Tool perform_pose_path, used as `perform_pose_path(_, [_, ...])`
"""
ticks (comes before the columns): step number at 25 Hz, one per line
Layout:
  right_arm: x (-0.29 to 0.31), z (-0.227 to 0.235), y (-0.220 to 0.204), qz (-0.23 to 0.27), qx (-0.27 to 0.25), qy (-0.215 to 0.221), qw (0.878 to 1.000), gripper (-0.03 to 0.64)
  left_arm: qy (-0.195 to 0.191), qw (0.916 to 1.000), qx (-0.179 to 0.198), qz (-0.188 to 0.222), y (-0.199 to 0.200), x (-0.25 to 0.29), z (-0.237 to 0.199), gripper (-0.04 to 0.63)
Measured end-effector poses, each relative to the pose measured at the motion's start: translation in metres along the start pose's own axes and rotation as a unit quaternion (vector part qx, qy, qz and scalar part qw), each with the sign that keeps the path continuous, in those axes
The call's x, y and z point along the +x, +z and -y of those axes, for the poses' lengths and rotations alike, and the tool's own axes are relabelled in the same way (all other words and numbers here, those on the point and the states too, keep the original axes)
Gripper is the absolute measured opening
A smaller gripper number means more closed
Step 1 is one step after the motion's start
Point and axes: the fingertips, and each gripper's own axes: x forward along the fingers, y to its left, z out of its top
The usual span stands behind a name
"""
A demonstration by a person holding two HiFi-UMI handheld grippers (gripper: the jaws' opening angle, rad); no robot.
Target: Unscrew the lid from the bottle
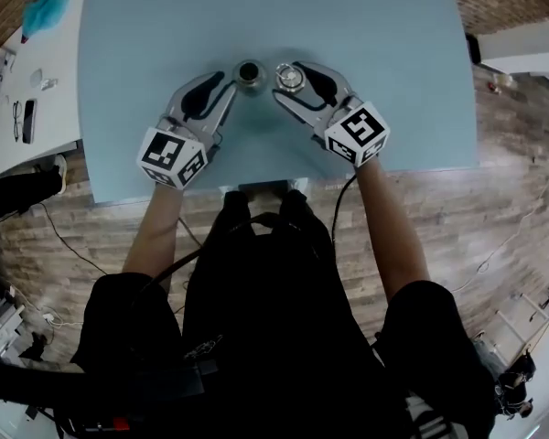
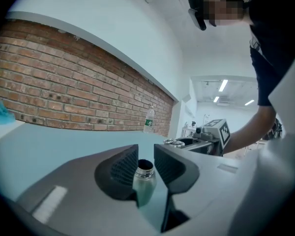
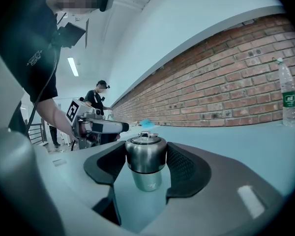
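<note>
Table (image 1: pixel 393 44): open surface toward twelve o'clock, edge close at six. One bottle (image 1: pixel 250 76), pinched by the left gripper (image 2: pixel 145 154); one lid (image 1: pixel 289 77) at its three o'clock, clamped in the right gripper (image 3: pixel 146 156).

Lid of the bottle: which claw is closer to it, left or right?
Right. The right claw grips the lid between its jaws. The left claw sits off to one side of it, closed on the neck of the open bottle.

No legible text; water bottle (image 3: pixel 287 95) green label too small.
</note>
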Motion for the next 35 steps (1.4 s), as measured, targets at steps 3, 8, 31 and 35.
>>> perform_pose_path(3, [0.001,0.003,-0.007,-0.008,0.001,-0.006,1.0,0.262,0.009,0.9999,-0.005,-0.005,-0.005,0.001,0.004,0.062])
perform_pose_path(8, [0.001,0.009,-0.022,-0.019,0.009,-0.02,1.0,0.262,0.021,0.9996,-0.019,-0.004,-0.01,0.002,0.009,0.037])
perform_pose_path(31, [-0.003,0.035,-0.08,-0.089,0.004,-0.06,0.994,0.262,0.024,0.9987,-0.041,-0.02,-0.031,0.022,0.055,-0.002])
perform_pose_path(35, [0.0,0.038,-0.084,-0.096,0.003,-0.058,0.994,0.262,0.025,0.9986,-0.041,-0.023,-0.034,0.025,0.058,-0.002])
